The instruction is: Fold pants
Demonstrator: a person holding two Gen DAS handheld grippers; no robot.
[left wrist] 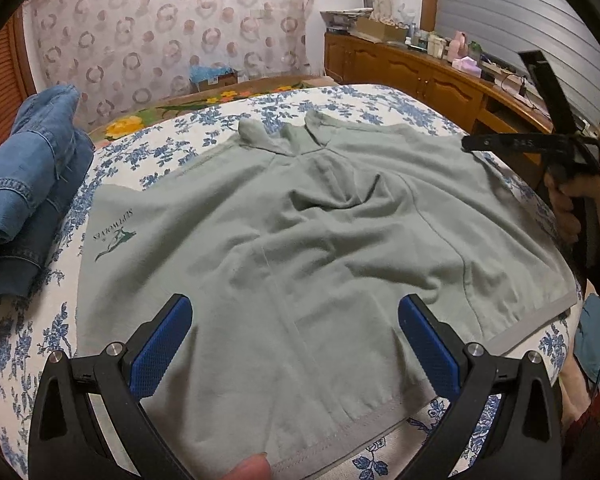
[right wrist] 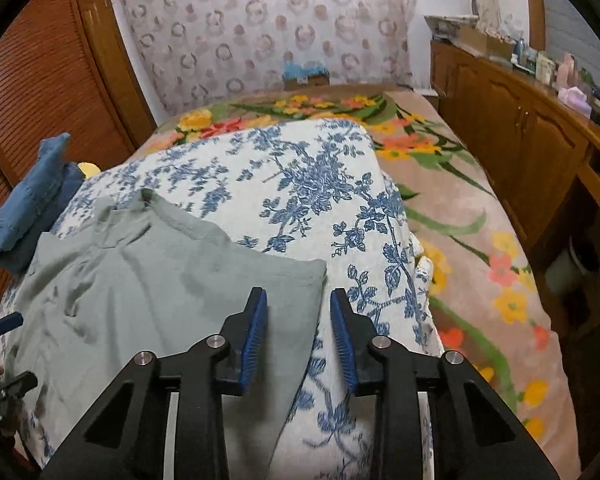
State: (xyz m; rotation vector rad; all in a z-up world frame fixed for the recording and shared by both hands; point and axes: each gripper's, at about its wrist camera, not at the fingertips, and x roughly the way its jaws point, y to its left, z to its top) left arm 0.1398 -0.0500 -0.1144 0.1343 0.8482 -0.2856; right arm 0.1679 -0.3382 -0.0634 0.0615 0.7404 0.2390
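Grey-green pants [left wrist: 300, 220] lie spread flat on a blue-flowered white quilt [left wrist: 40, 340], with a dark green logo [left wrist: 116, 236] near their left edge. My left gripper [left wrist: 296, 308] hangs open and wide above the near hem, nothing between its blue pads; a fingertip [left wrist: 252, 468] shows at the bottom edge. In the right wrist view my right gripper [right wrist: 298, 316] hovers over the pants' [right wrist: 140, 280] right corner. Its pads stand a narrow gap apart, and the cloth edge lies below them, not pinched. A hand [left wrist: 564, 204] holds that gripper at the pants' far right.
Folded blue jeans [left wrist: 32, 184] are piled on the quilt's left side. A flowered brown blanket [right wrist: 460, 220] covers the bed to the right. A wooden cabinet [right wrist: 520, 128] with clutter on top runs along the right wall, and a patterned curtain [right wrist: 260, 20] hangs behind.
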